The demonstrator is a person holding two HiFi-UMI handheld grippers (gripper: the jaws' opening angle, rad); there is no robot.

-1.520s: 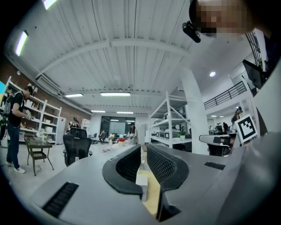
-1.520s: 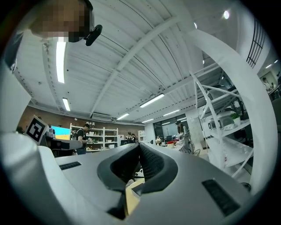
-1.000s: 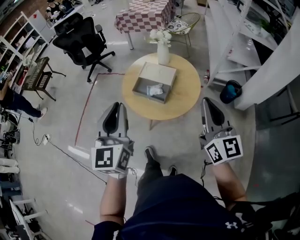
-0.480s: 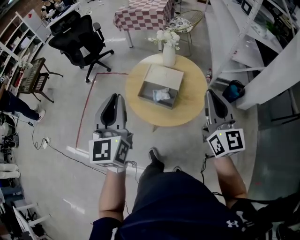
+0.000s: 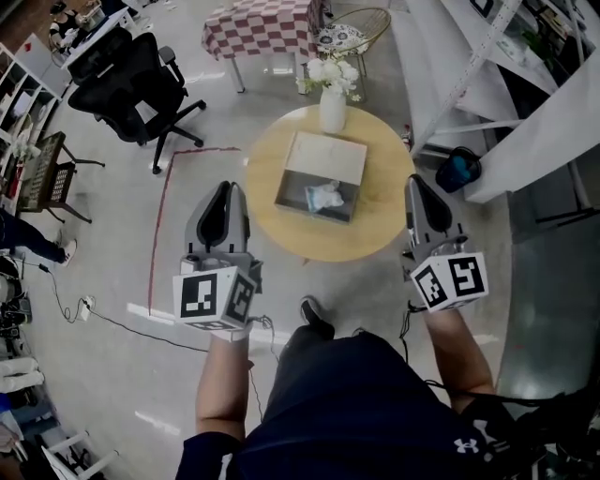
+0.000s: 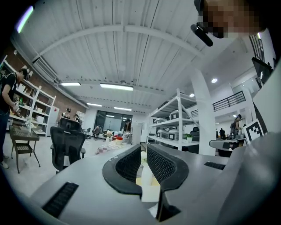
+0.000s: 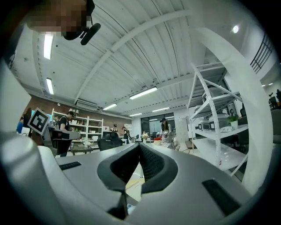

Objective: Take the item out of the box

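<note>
An open cardboard box point(image 5: 323, 159) lies on a round wooden table point(image 5: 281, 220). Inside it, toward the near end, sits a crumpled white and pale blue item point(image 5: 324, 197). My left gripper point(image 5: 227, 187) hangs in the air to the left of the table's near edge, its jaws a narrow gap apart with nothing between them point(image 6: 144, 148). My right gripper point(image 5: 413, 181) hovers by the table's right edge with its jaws shut and empty point(image 7: 139, 145). Both are short of the box.
A white vase of white flowers point(image 5: 332, 105) stands on the table's far side behind the box. A black office chair point(image 5: 127, 84) is at far left, a checkered table point(image 5: 262, 26) behind, and white shelving point(image 5: 487, 84) to the right. Red tape point(image 5: 161, 216) marks the floor.
The table and box have shifted slightly in the head view as the person stepped and turned. Both grippers keep about the same pose, with their jaws unchanged.
</note>
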